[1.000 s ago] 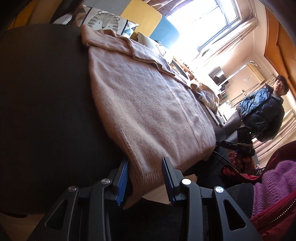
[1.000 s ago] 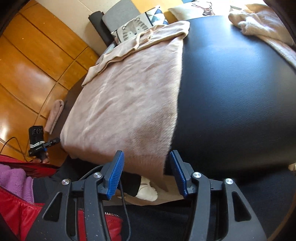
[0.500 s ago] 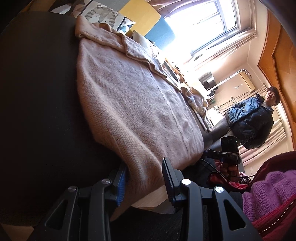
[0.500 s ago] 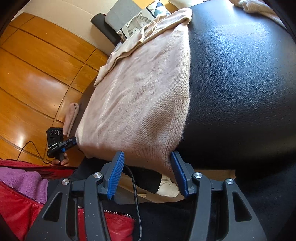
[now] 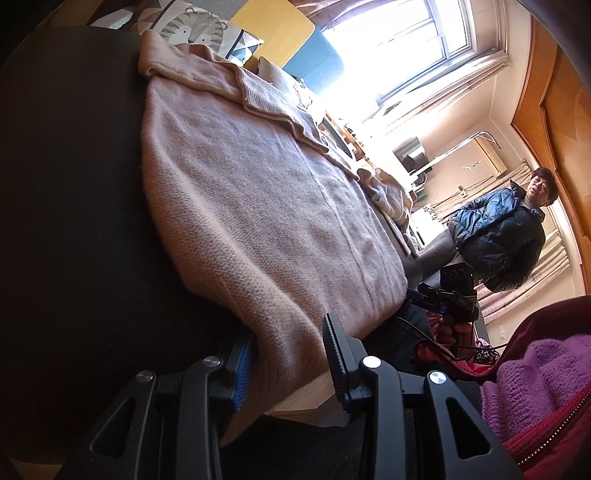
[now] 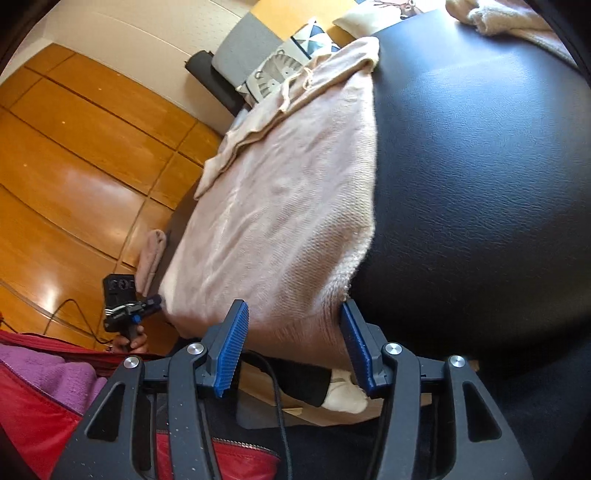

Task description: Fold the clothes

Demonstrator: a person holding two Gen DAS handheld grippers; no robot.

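since a second ago both tongs have slid further onto the near hem of the pink knit sweater, and the right tongs have just been closing a little with the hem between the jaws. the sweater lies flat on the black padded desk, its hem hanging over the near edge, its sleeves folded across the top near a tiger-print cushion. the left tongs stand part open around the hem corner on their side; the cloth leans on the blue pad but the other jaw stands clear, so nothing is gripped. the right tongs also stand open around their corner, not yet pinching. the step in hand looks like taking hold of both hem corners; next both would need to close firmly on the cloth and lift together toward the collar. the knit is soft, fuzzy and ribbed at the hem; the desk is smooth, leather-like and faintly grained
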